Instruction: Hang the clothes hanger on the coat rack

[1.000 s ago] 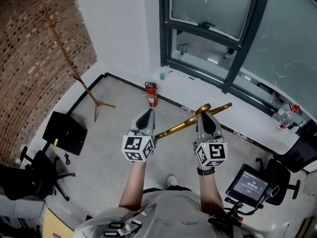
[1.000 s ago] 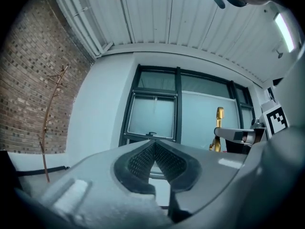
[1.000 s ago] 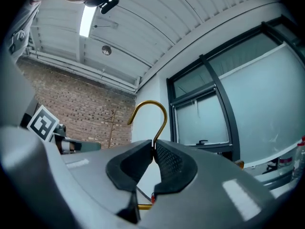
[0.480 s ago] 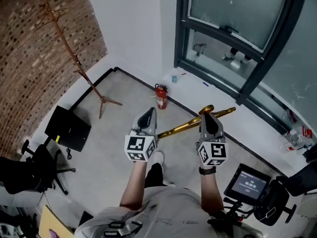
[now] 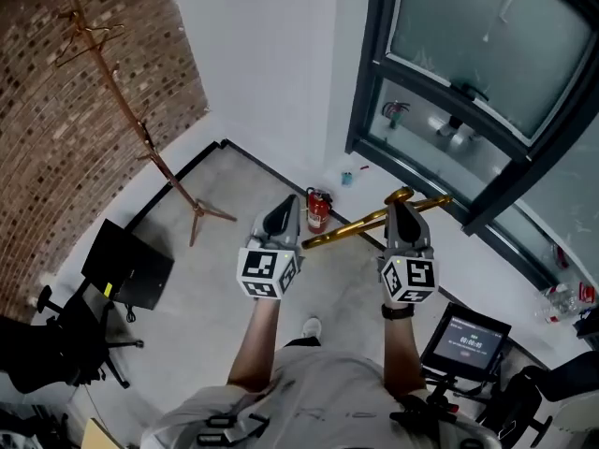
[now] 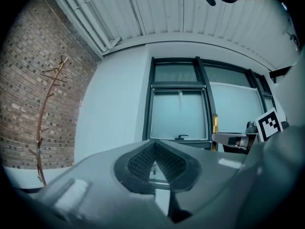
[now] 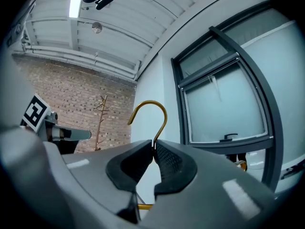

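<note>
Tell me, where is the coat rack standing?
In the head view, the coat rack stands at the upper left, beside the brick wall, well left of the left hand-held gripper.

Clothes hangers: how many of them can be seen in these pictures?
2. One gold hanger is held at its hook by the right gripper; a second hanger hangs near the top of the coat rack. None else shows.
</note>
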Demonstrator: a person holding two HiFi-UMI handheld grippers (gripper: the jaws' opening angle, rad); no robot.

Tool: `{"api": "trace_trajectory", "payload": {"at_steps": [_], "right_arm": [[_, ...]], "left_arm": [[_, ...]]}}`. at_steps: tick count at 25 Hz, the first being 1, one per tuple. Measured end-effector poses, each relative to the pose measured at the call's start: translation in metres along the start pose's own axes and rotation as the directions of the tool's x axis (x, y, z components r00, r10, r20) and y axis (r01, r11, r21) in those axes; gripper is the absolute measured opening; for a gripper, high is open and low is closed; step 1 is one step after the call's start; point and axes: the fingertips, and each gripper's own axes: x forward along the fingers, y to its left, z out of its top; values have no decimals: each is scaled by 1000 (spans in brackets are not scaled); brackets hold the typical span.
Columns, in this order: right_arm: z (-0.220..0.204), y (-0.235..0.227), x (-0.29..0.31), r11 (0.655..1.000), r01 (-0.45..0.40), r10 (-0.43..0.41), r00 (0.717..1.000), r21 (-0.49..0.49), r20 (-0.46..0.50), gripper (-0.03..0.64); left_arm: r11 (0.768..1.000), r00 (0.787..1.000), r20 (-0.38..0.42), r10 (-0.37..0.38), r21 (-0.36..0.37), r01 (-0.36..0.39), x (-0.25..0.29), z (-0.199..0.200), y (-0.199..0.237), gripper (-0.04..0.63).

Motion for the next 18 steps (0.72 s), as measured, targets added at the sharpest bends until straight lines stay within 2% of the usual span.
{"api": "trace_trajectory", "payload": {"at_steps": [3, 6, 11, 14, 18], "right_arm": [[-1, 31, 49, 998, -64, 64, 998, 5, 13, 25], [-14, 54, 82, 995, -105, 105, 994, -2, -18, 26], [-23, 31, 143, 996, -93, 94, 994, 13, -47, 25], [-37, 39, 199, 990, -136, 137, 989, 30, -50, 25], [-63, 65, 278, 973, -215, 220, 974, 79, -59, 26]], "left_arm": [[999, 999, 13, 40, -19, -40, 28, 1, 49, 0], [996, 997, -21, 78, -40, -79, 45, -11, 88, 0], [988, 989, -29, 144, -45, -145, 58, -16, 133, 0], [977, 977, -37, 210, -38, -211, 69, -22, 175, 0], [951, 950, -54, 308, -1, -309, 78, -28, 240, 0]]}}
